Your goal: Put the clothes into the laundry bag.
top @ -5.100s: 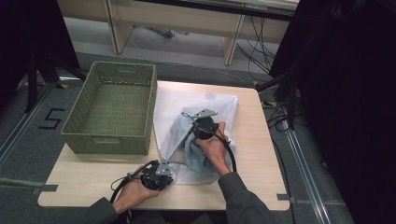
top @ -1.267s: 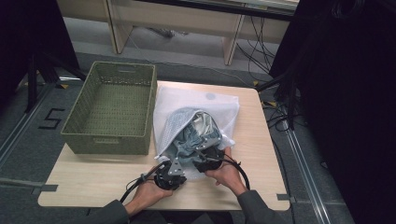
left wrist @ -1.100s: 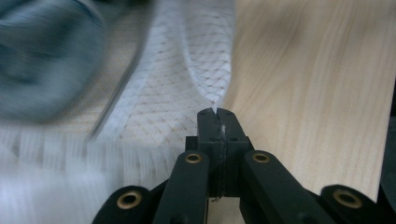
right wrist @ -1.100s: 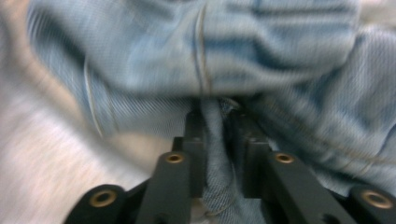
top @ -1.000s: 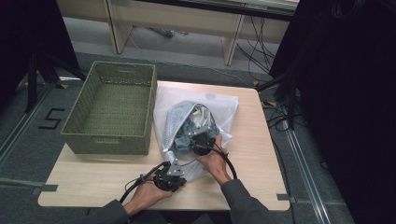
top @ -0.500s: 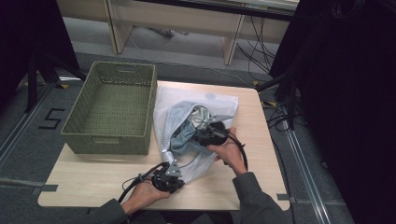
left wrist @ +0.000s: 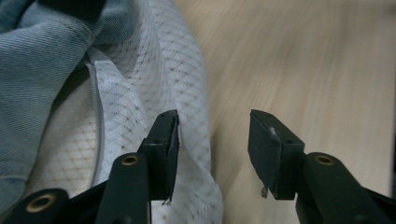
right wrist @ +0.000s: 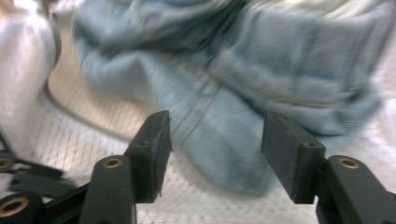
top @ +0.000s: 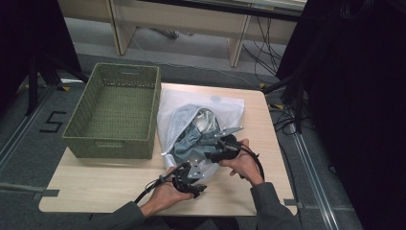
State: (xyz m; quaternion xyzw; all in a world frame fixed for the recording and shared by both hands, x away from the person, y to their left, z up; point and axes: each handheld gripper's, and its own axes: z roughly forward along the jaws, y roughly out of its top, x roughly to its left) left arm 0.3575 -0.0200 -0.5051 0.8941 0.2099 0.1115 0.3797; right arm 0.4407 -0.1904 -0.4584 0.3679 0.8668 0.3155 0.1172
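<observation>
Two tools open: mesh bag (left wrist: 140,93) edge beside left tool (left wrist: 212,154).

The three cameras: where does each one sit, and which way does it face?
High view: above the table, looking down; forearms, both hands, left gripper, right gripper.
Left gripper view: on the left gripper, open, facing the white mesh bag.
Right gripper view: on the right gripper, open, facing the blue garment.
Shared: bag and garment.
</observation>
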